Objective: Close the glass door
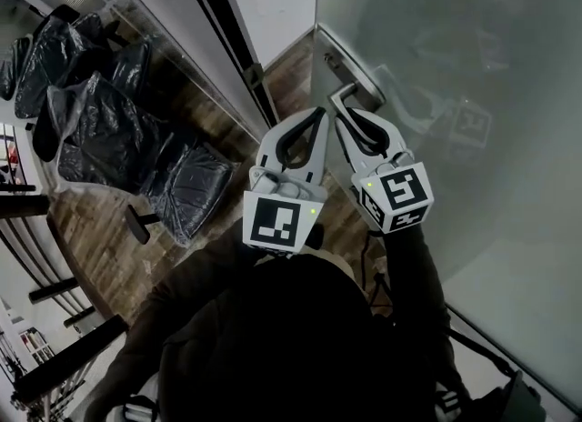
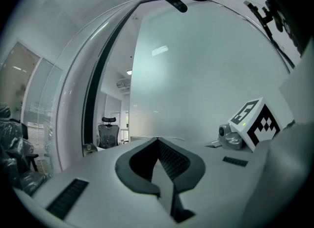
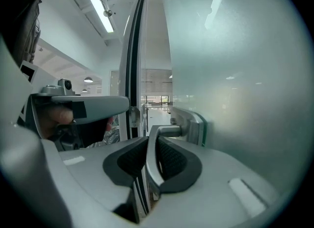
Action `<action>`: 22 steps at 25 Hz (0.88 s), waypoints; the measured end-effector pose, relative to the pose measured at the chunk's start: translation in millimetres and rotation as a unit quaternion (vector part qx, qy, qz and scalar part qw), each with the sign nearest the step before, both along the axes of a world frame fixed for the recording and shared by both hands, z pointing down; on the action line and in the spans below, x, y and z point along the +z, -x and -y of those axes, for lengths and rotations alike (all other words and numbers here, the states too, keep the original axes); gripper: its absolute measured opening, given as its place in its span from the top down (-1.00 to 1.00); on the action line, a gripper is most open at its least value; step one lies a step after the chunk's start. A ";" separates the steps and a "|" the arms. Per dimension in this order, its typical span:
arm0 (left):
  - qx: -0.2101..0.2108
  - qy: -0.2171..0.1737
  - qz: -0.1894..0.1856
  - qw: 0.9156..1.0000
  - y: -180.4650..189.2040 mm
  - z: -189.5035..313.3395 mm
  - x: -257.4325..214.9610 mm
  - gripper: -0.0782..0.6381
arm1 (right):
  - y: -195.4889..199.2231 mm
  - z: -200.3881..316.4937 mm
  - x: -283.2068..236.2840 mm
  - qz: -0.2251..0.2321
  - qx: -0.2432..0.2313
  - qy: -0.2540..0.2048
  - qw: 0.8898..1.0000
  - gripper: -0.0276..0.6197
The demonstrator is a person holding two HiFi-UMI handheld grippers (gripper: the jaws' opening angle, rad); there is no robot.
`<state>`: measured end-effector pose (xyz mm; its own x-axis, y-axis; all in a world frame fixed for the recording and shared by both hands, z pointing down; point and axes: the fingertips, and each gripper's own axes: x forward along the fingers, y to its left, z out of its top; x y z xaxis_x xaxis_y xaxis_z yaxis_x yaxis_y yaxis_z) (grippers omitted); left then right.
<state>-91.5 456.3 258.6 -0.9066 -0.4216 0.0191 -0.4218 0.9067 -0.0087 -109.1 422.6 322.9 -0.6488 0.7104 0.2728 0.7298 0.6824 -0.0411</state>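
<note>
Handle (image 1: pixel 346 95) of glass door (image 1: pixel 473 47) sits clamped in right gripper (image 1: pixel 344 116); left gripper (image 1: pixel 319 114), jaws together, holds nothing. Lever may slip if pulled askew.

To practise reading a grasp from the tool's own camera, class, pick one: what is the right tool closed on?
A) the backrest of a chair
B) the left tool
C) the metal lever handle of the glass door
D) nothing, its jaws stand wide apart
C: in the right gripper view, the jaws of the right tool are clamped on the metal lever handle, which sticks out from the glass door.
</note>
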 end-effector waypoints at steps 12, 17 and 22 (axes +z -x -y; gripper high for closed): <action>-0.050 0.000 -0.009 0.999 -62.7 -38.0 10.3 0.79 | -43.9 -32.3 4.0 0.003 -0.033 -0.001 0.999 0.73; -0.051 -0.001 -0.005 0.999 -66.2 -52.5 1.7 0.79 | -50.9 -41.6 -1.1 0.003 -0.035 -0.003 0.999 0.73; -0.055 -0.004 -0.002 0.998 -71.6 -61.8 -3.7 0.79 | -63.0 -49.8 0.7 0.000 -0.043 -0.007 0.999 0.73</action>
<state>-19.9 518.1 254.9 -0.9474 -0.3195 0.0202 -0.3195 0.9476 -0.0005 -46.1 472.3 323.6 -0.5852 0.7600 0.2827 0.7861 0.6172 -0.0319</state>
